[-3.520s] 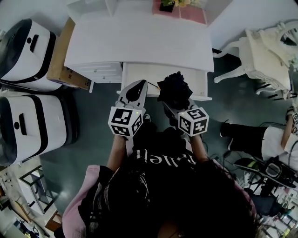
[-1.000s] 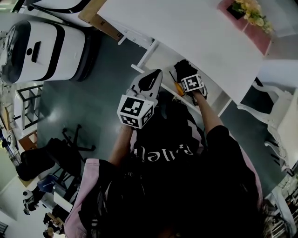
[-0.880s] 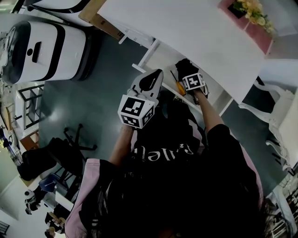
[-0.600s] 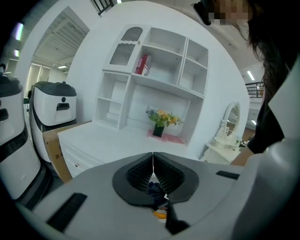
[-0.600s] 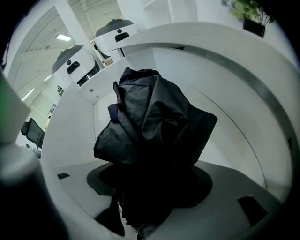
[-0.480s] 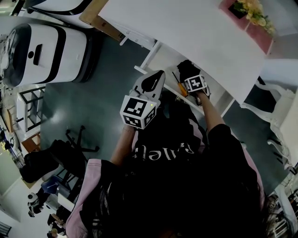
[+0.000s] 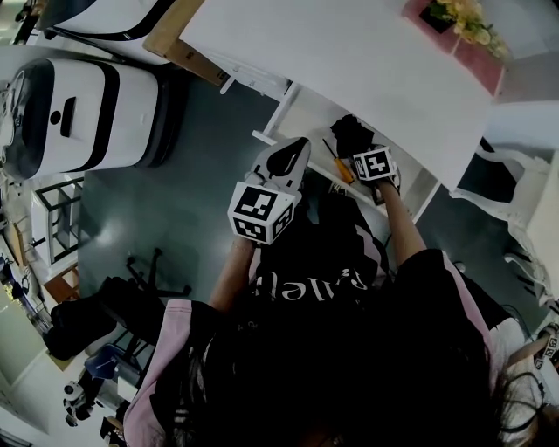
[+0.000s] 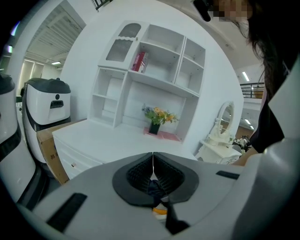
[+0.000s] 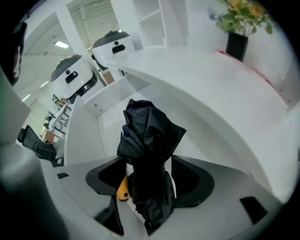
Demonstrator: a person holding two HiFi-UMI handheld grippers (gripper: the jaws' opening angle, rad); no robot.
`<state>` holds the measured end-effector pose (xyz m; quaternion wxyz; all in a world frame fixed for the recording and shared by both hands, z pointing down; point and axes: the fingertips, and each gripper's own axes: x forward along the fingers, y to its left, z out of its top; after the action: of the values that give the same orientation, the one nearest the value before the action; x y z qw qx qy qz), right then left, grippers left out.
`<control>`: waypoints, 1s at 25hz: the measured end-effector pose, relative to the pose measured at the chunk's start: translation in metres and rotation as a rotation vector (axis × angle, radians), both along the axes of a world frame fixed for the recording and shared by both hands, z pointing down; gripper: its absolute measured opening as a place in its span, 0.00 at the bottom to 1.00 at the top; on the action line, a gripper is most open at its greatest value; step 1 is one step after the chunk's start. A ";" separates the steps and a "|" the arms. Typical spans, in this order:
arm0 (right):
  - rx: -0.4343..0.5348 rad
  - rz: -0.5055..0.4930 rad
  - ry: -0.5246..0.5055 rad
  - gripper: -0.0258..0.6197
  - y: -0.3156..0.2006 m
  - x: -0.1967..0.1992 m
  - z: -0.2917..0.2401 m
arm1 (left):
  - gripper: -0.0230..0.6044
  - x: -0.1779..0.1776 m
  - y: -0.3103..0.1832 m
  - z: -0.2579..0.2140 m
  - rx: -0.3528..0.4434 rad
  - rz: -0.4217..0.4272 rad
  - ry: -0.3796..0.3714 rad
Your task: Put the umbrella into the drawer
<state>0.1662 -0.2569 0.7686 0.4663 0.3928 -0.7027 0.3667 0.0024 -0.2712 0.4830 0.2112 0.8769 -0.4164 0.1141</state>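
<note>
A folded black umbrella (image 9: pixel 147 140) with an orange handle (image 9: pixel 122 188) stands up between the jaws of my right gripper (image 9: pixel 149 183), which is shut on it. In the head view the umbrella (image 7: pixel 351 134) lies over the open white drawer (image 7: pixel 303 115) under the desk top (image 7: pixel 349 52), with the right gripper (image 7: pixel 360 150) behind it. My left gripper (image 7: pixel 299 144) hovers at the drawer's front, left of the umbrella, apart from it. Its jaws (image 8: pixel 153 161) are shut with nothing between them. The drawer floor (image 9: pixel 86 138) shows pale below the umbrella.
Two white and black machines (image 7: pixel 83 109) and a cardboard box (image 7: pixel 170 33) stand left of the desk. A flower pot (image 7: pixel 461 12) on a pink mat sits at the desk's far right. A white chair (image 7: pixel 534 205) stands to the right, a dark office chair (image 7: pixel 105 301) at lower left.
Since 3.5 s ago the right gripper has carried the umbrella forward over the open drawer. Over the last second both grippers have barely shifted; the camera has turned a little.
</note>
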 end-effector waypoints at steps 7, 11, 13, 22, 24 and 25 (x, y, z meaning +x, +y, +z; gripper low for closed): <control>0.153 0.106 -0.171 0.49 -0.004 -0.014 -0.063 | 0.06 0.003 0.001 -0.001 0.004 0.061 0.018; 0.237 0.145 -0.213 0.49 -0.003 -0.019 -0.104 | 0.06 0.005 0.002 -0.002 0.009 0.104 0.028; 0.285 0.170 -0.238 0.49 -0.001 -0.023 -0.129 | 0.06 0.003 0.004 -0.005 0.012 0.121 0.032; 0.521 0.232 -0.332 0.48 0.008 -0.053 -0.234 | 0.06 -0.012 0.011 -0.025 0.062 0.207 0.044; 0.577 0.256 -0.361 0.48 0.011 -0.062 -0.256 | 0.06 -0.017 0.013 -0.029 0.072 0.233 0.048; 0.601 0.271 -0.375 0.48 0.013 -0.067 -0.265 | 0.06 -0.019 0.015 -0.031 0.077 0.247 0.049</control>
<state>0.0989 -0.2437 0.5036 0.1408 0.5275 -0.7938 0.2682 -0.0169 -0.2558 0.4523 0.1720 0.9315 -0.3041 0.1017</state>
